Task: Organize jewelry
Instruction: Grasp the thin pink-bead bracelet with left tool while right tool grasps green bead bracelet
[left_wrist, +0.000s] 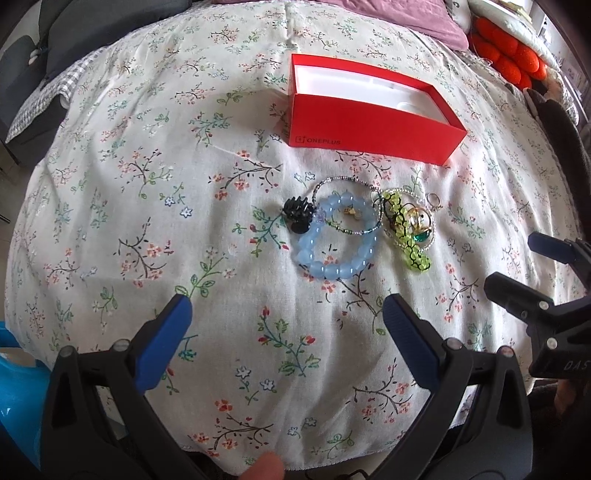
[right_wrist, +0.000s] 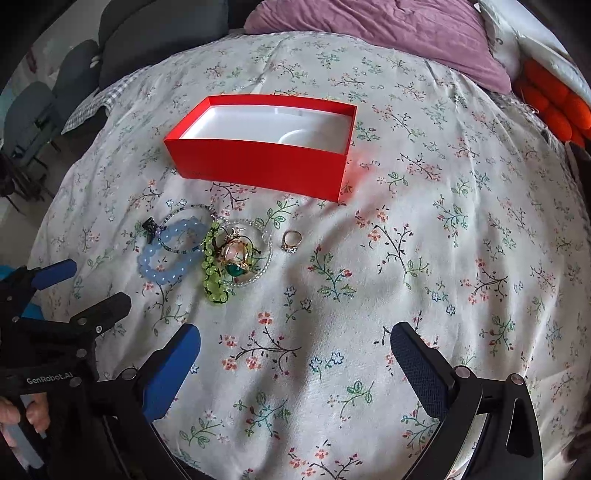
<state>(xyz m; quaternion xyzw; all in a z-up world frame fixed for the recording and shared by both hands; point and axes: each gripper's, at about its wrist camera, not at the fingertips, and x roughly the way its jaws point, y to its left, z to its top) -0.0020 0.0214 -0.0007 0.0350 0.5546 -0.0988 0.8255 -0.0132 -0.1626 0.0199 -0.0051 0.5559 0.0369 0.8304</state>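
An open red box with a white inside stands on the floral cloth; nothing shows in it. In front of it lies a jewelry heap: a pale blue bead bracelet, a green bead bracelet, a thin beaded bracelet, a black hair claw, and a gold pendant with a green stone. A gold ring lies apart to the right. My left gripper is open just short of the heap. My right gripper is open and holds nothing.
The floral cloth covers a bed. At the far end lie a purple pillow and an orange knobbly cushion. Dark chairs stand at the back left. A blue bag sits at the near left. A person's hand holds the left gripper's handle.
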